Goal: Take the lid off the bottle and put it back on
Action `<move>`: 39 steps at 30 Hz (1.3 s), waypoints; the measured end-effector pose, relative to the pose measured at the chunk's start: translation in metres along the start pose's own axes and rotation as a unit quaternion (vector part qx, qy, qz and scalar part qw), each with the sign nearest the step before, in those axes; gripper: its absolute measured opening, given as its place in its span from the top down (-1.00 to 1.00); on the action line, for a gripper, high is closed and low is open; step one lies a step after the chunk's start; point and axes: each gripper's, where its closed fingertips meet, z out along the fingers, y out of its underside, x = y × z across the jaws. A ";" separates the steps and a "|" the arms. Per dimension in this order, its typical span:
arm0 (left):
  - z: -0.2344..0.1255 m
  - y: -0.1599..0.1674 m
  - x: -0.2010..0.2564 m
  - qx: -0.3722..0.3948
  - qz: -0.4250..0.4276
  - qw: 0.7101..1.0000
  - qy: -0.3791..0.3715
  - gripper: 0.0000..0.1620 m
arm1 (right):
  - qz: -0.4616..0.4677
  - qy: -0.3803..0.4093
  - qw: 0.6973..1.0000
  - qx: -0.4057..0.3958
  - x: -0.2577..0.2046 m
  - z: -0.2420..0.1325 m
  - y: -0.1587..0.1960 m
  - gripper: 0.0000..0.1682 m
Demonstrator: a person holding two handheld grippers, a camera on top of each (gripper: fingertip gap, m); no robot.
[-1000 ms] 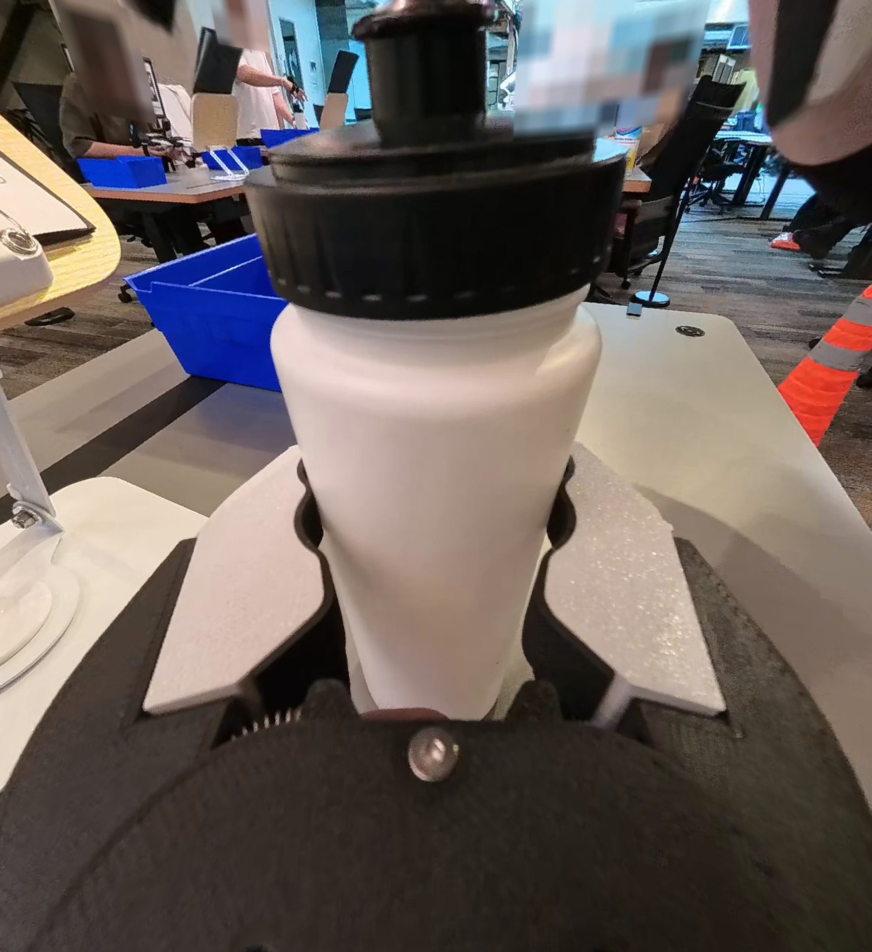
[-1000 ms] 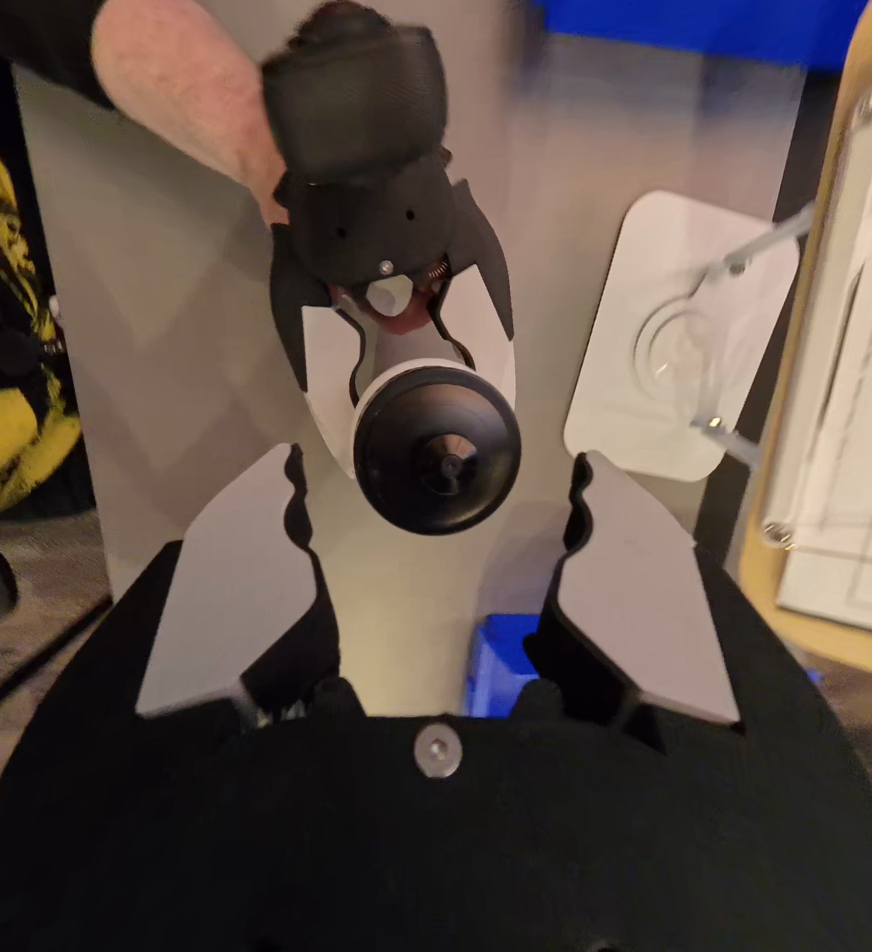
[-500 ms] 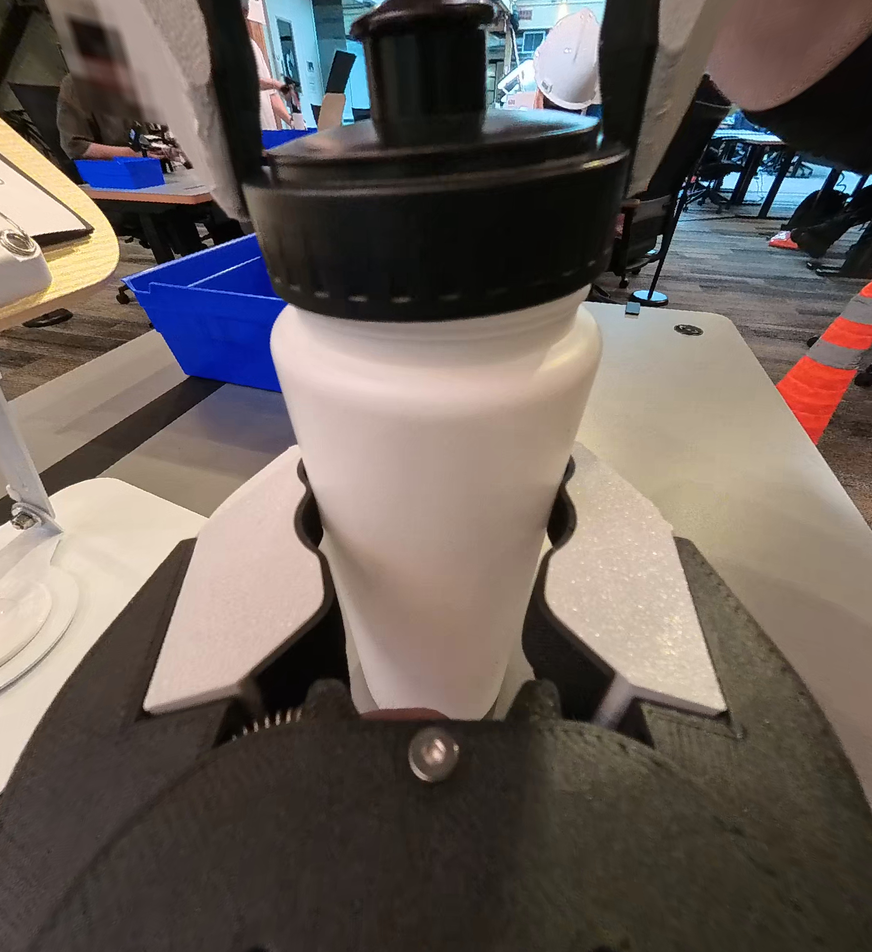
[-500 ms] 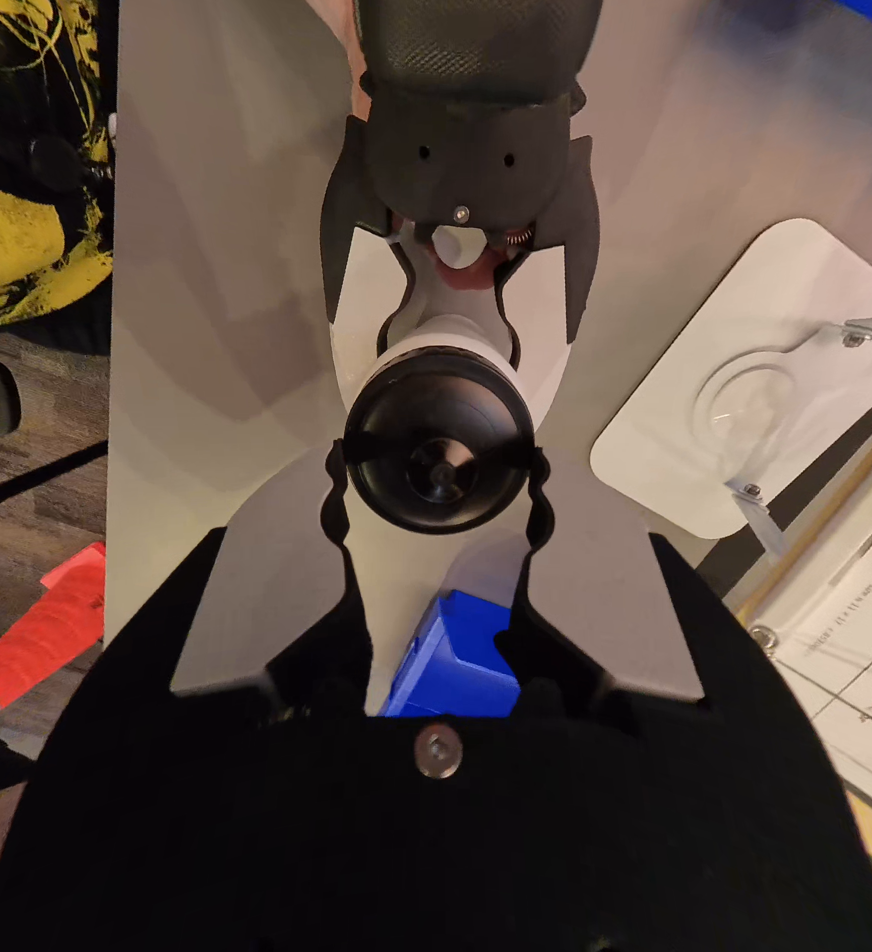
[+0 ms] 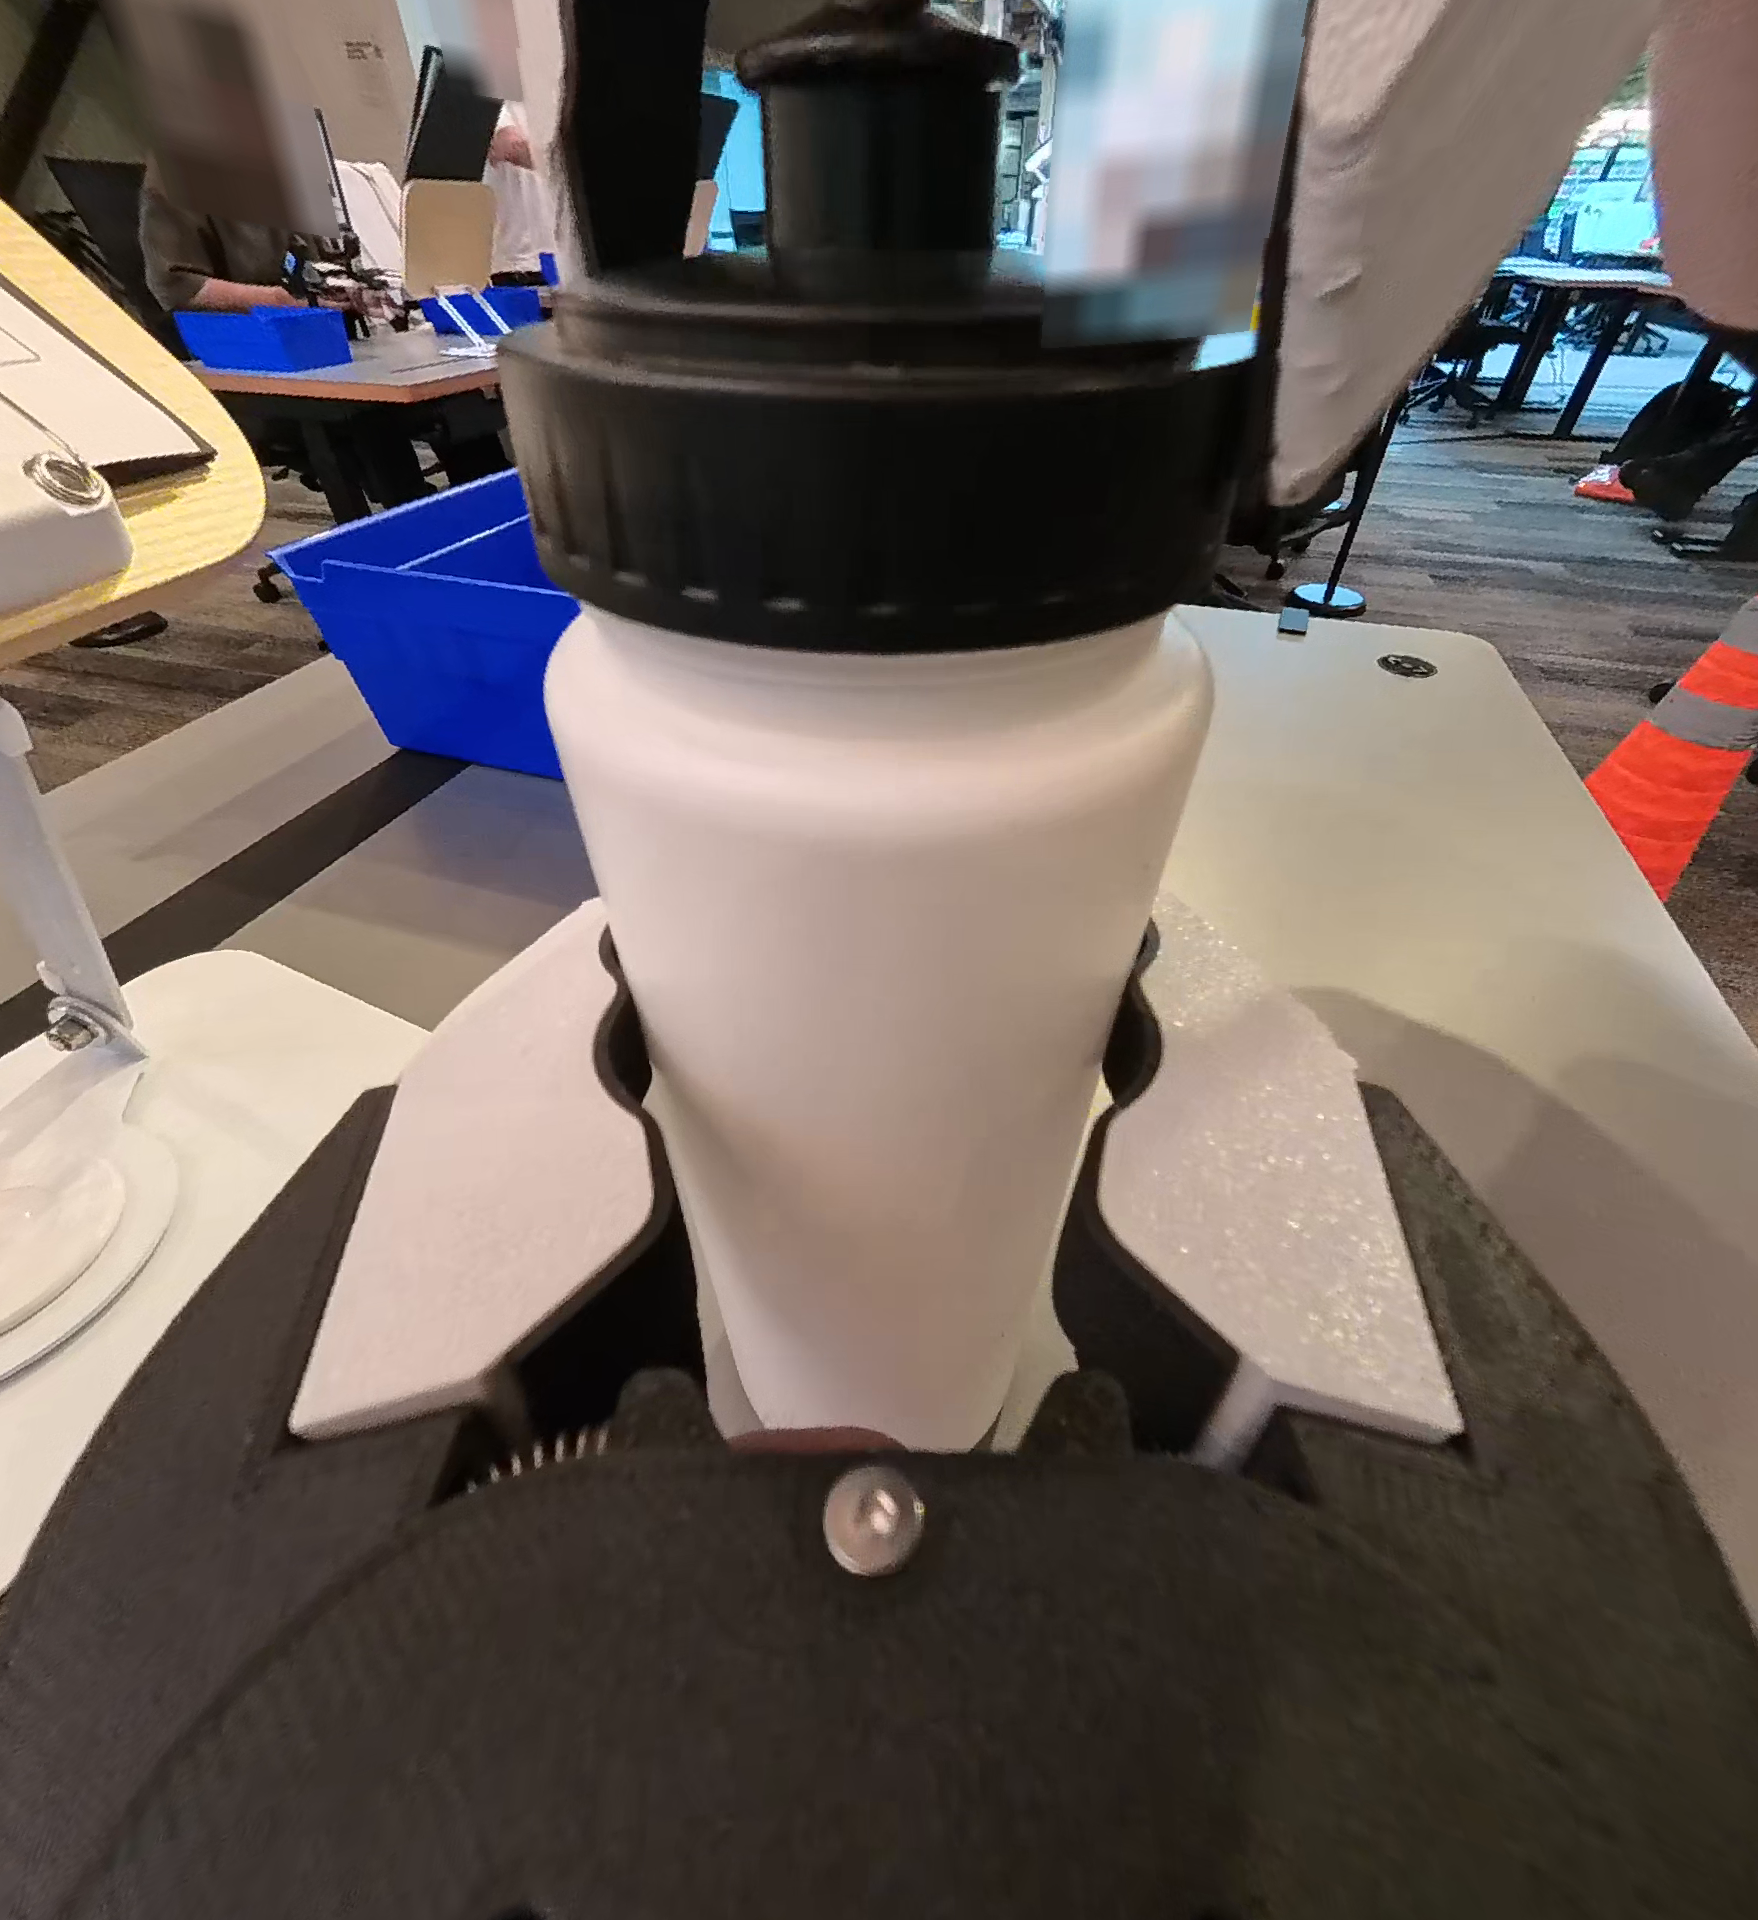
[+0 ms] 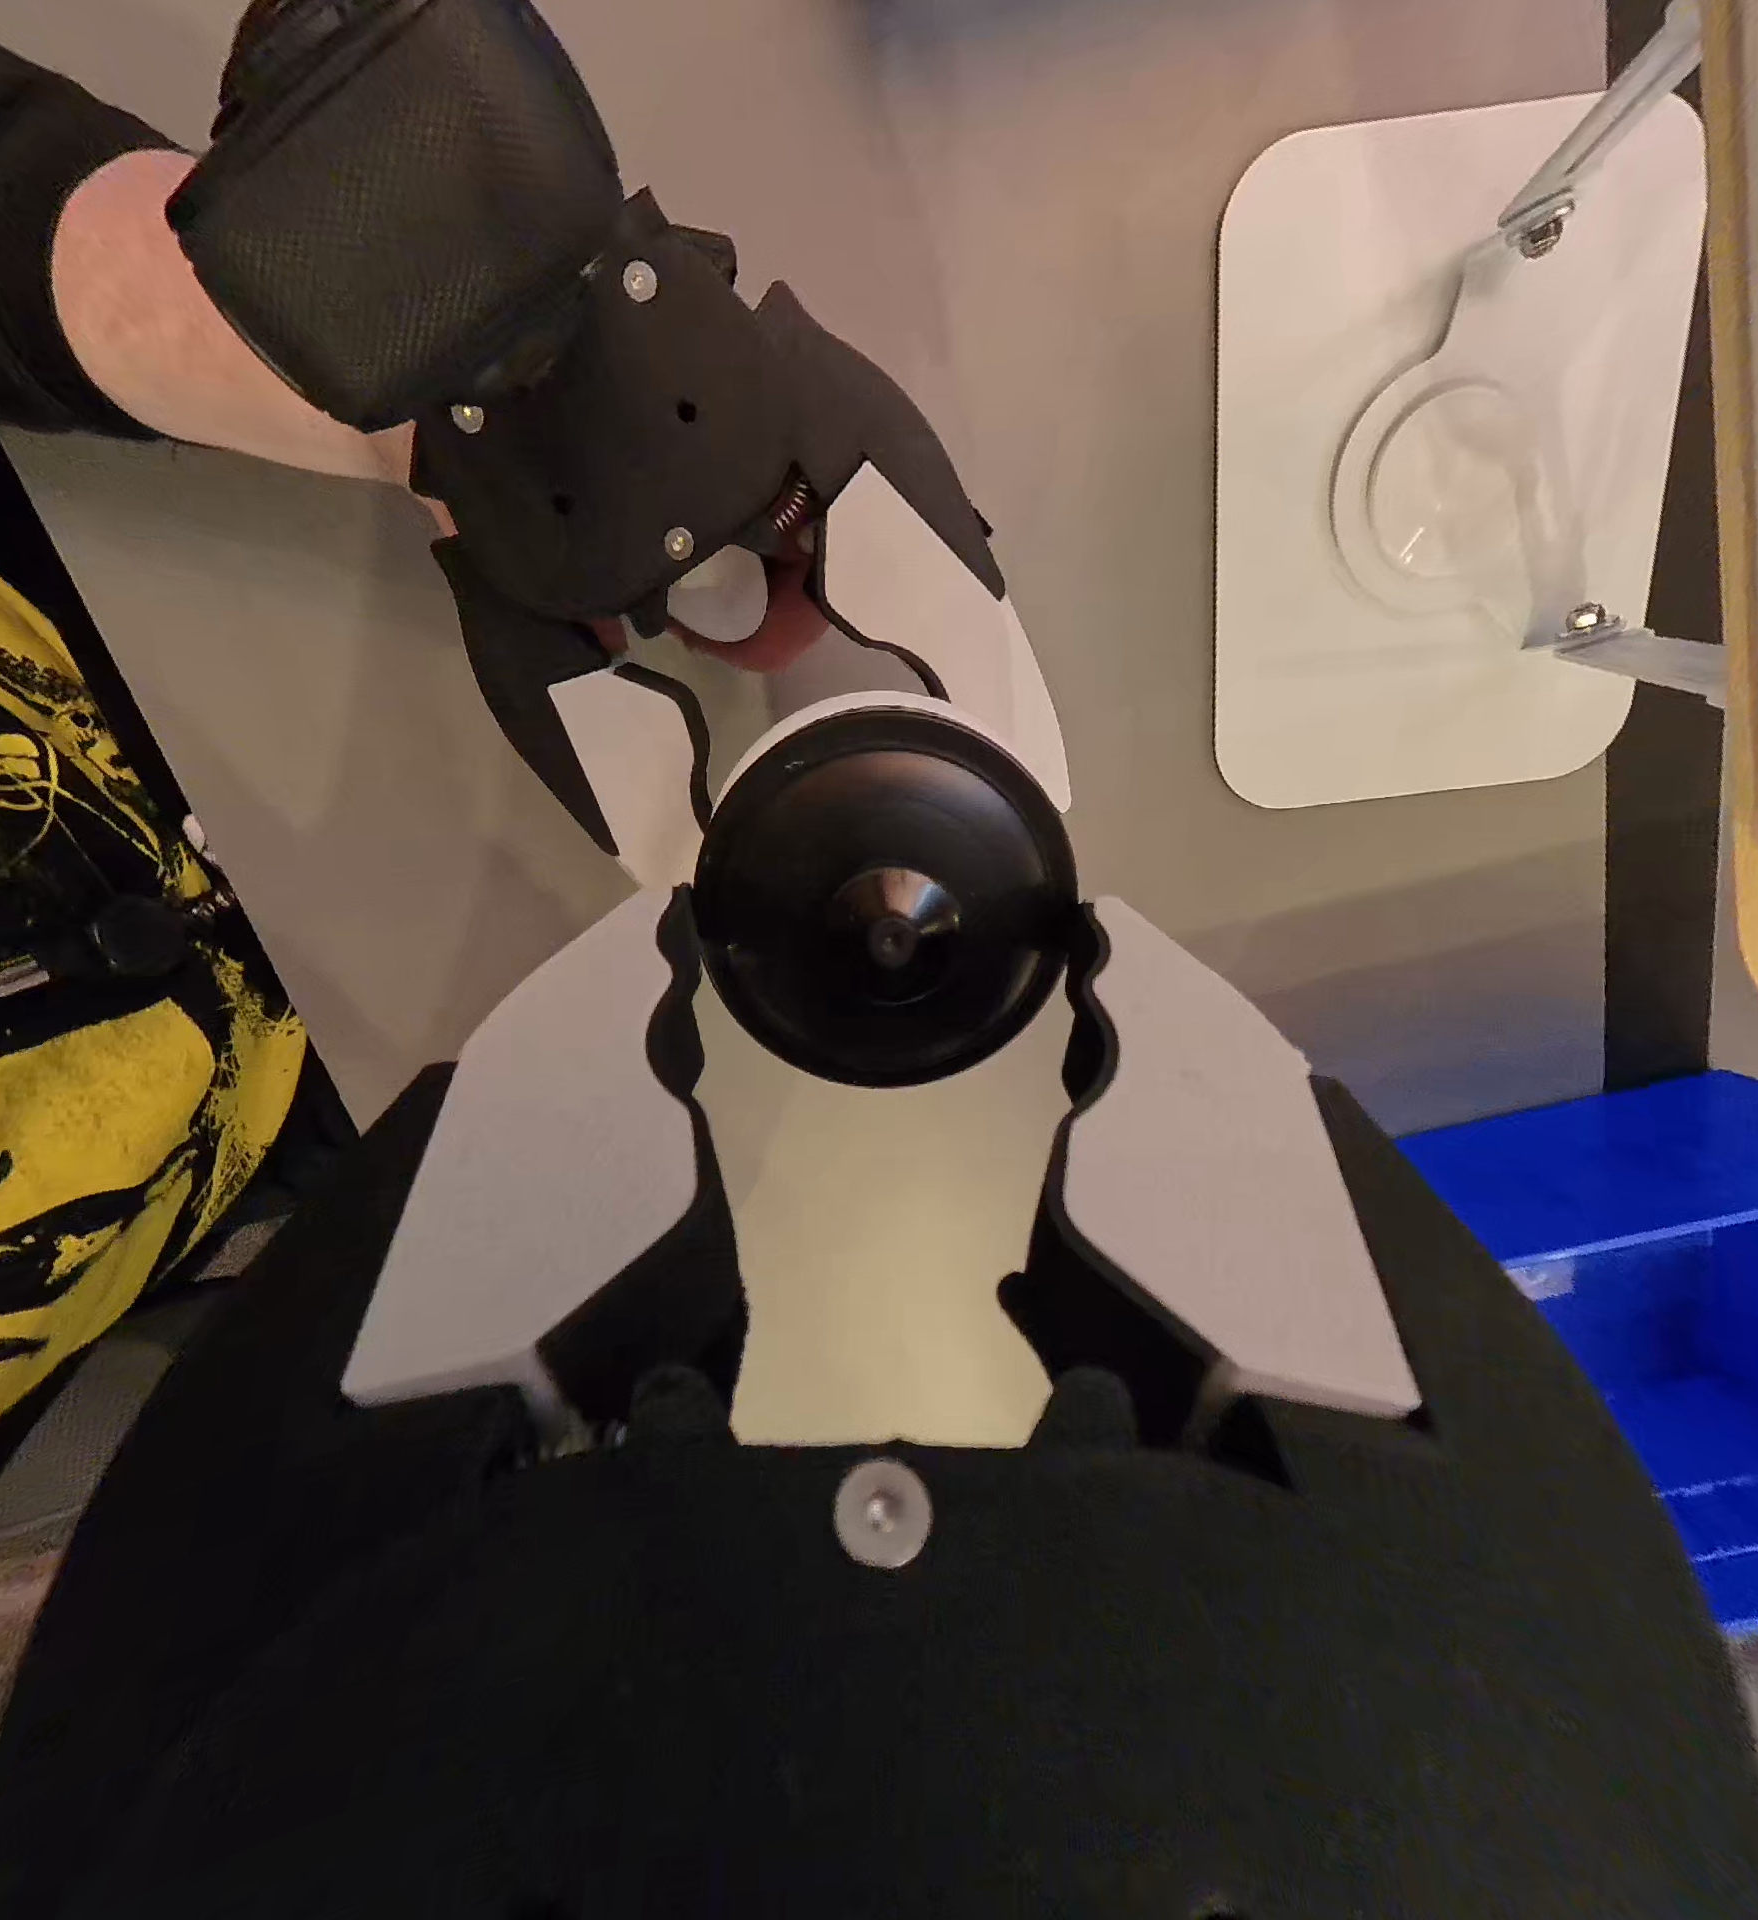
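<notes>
right gripper point(image 6: 880, 935) has rotated, clamping lid point(image 6: 880, 899) | left gripper point(image 5: 880, 1049) grasps bottle point(image 5: 875, 935) body, upright

Matt plastic bottle, ribbed glossy lid

Smooth white bottle point(image 5: 875, 935) between grainy foam-faced jaws; black lid point(image 6: 883, 902) shines, its rim ribbed.

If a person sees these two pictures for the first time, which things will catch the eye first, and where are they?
First comes the white bottle, upright in the middle of the left wrist view, clamped low on its body by the left hand-held gripper. Next is its wide black lid, seen from above in the right wrist view, with the right hand-held gripper closed on its two sides. A bright blue bin stands behind on the pale table.
</notes>
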 end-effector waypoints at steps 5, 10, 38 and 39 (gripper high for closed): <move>0.000 0.000 0.000 0.000 0.001 1.000 0.001 -0.07 | -0.090 -0.010 0.996 -0.023 0.001 -0.003 -0.001 -0.15; 0.000 0.000 0.000 0.001 0.000 1.000 0.002 -0.08 | -0.251 -0.030 0.966 -0.047 -0.002 -0.008 -0.006 -0.08; 0.000 0.000 0.000 0.000 0.001 1.000 0.001 -0.08 | -0.329 -0.052 0.941 -0.060 0.000 -0.008 -0.006 0.01; 0.000 0.000 0.000 0.000 0.001 1.000 0.001 -0.08 | -0.339 -0.058 0.936 -0.067 0.001 -0.007 -0.005 0.04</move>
